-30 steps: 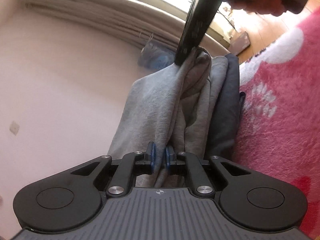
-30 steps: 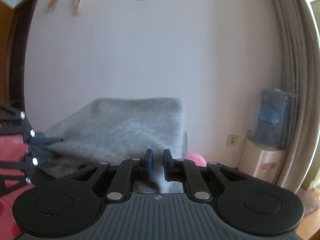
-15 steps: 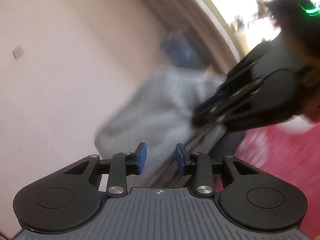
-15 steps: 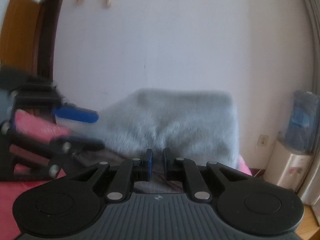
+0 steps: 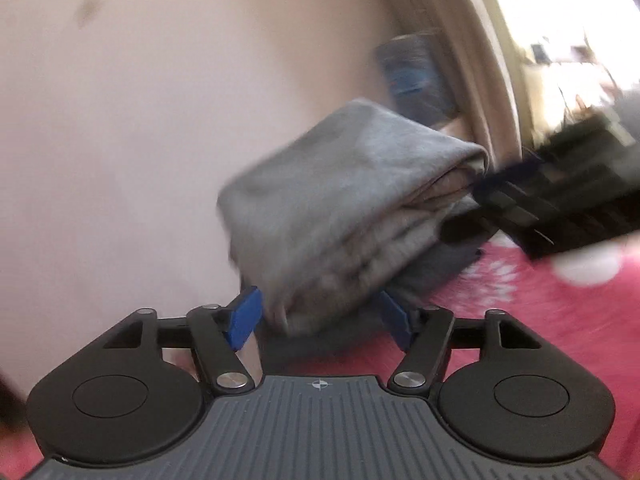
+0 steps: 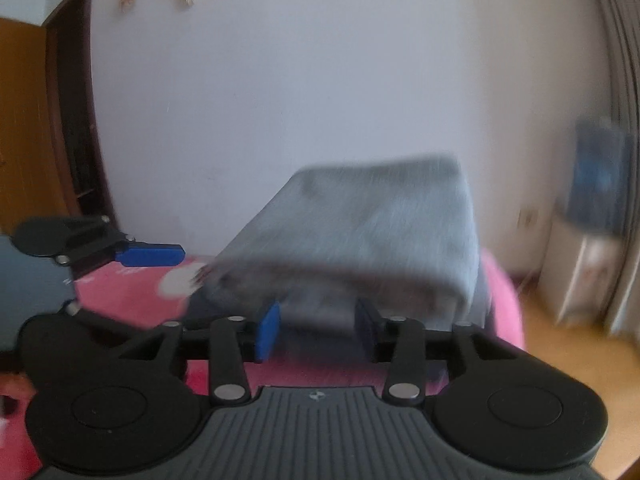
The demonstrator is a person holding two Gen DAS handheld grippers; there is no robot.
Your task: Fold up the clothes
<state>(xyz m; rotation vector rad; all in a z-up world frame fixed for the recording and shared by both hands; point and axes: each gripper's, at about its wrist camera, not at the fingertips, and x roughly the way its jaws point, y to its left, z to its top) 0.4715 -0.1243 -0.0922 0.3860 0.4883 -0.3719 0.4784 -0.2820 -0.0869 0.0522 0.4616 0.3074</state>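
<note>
The grey garment (image 5: 352,208), folded into a thick bundle, sits right ahead of both my sets of fingers. My left gripper (image 5: 322,318) is opening: its blue pads (image 5: 245,317) stand well apart, and the near lower corner of the bundle hangs between them without either pad pressing on it. My right gripper (image 6: 318,326) is opening too, less widely; its blue pads (image 6: 269,330) flank the front edge of the same bundle, and I see a gap on each side, so it has hold of nothing.

The bundle rests on top of a darker grey folded garment (image 5: 436,268), which peeks out below and to the side of it. Both lie on a pink blanket (image 5: 540,320) with white shapes on it.

From my left wrist view the right gripper shows as a dark blurred form at the far end of the bundle, close to its folded edge; whether it touches I cannot tell. From my right wrist view the left gripper's blue finger (image 6: 150,255) shows at the left, clear of the cloth.

Beyond stands a pale wall (image 6: 320,80), with a curtain (image 6: 624,140) at the right, a blurred blue object (image 6: 598,176) on a white stand, and a brown door (image 6: 24,120) at the left.
</note>
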